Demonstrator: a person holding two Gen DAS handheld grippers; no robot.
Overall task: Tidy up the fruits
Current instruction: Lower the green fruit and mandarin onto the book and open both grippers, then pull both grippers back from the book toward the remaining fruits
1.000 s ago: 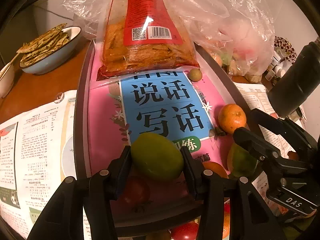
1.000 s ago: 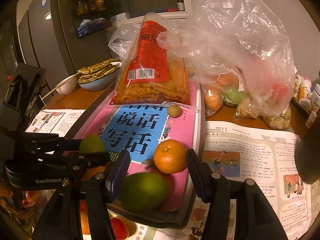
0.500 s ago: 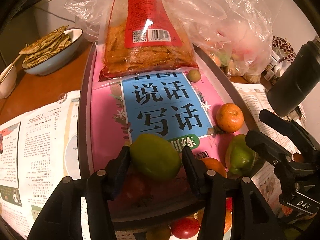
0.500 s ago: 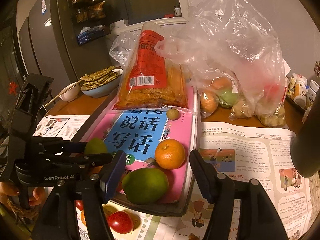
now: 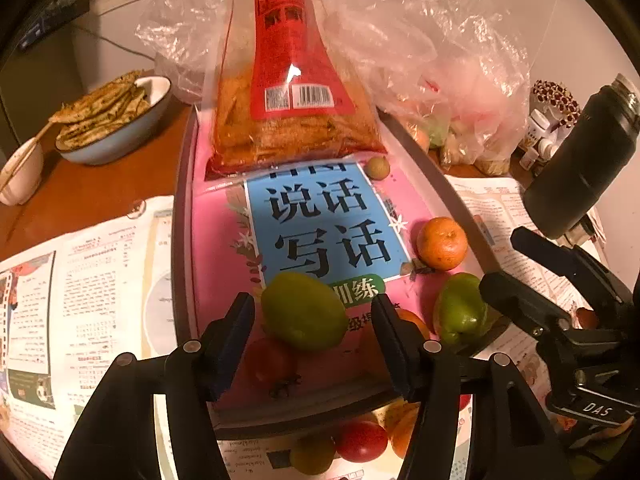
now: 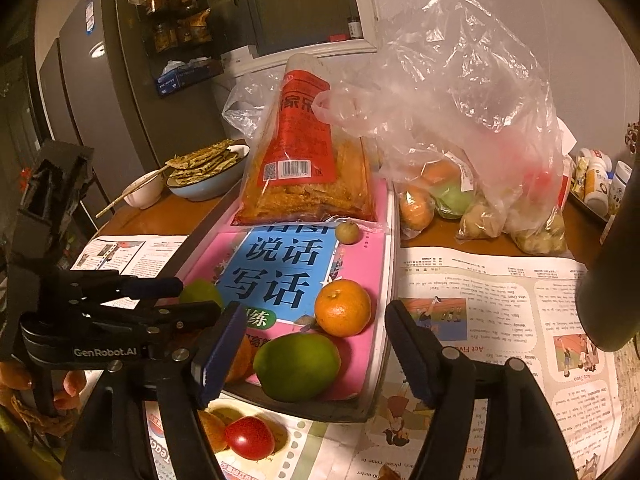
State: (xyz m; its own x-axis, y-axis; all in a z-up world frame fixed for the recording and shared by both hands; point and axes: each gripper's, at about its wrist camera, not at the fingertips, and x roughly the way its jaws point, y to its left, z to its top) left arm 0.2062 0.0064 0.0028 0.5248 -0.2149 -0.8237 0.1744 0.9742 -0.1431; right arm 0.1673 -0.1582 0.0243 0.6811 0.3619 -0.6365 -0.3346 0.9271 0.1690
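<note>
A green mango (image 5: 304, 312) lies on the pink book in the dark tray (image 5: 181, 240), between the spread fingers of my left gripper (image 5: 312, 320), which is open with gaps on both sides. A second green mango (image 6: 297, 366) lies at the tray's near right, with an orange (image 6: 343, 307) behind it. My right gripper (image 6: 316, 360) is open around that mango without touching it. A red tomato (image 5: 270, 360) and another orange (image 5: 412, 322) lie on the tray near the left gripper. A small round fruit (image 6: 347, 232) lies further back.
A red snack bag (image 5: 292, 92) stands on the tray's far end. Plastic bags of fruit (image 6: 472, 184) are to the right. A bowl of flatbread (image 5: 112, 120) is at left. Tomatoes (image 6: 250, 438) lie on newspaper before the tray. A black bottle (image 5: 580, 168) stands at right.
My left gripper has opened and let go of the green mango, which now rests on the tray. My right gripper has drawn back a little from the second mango.
</note>
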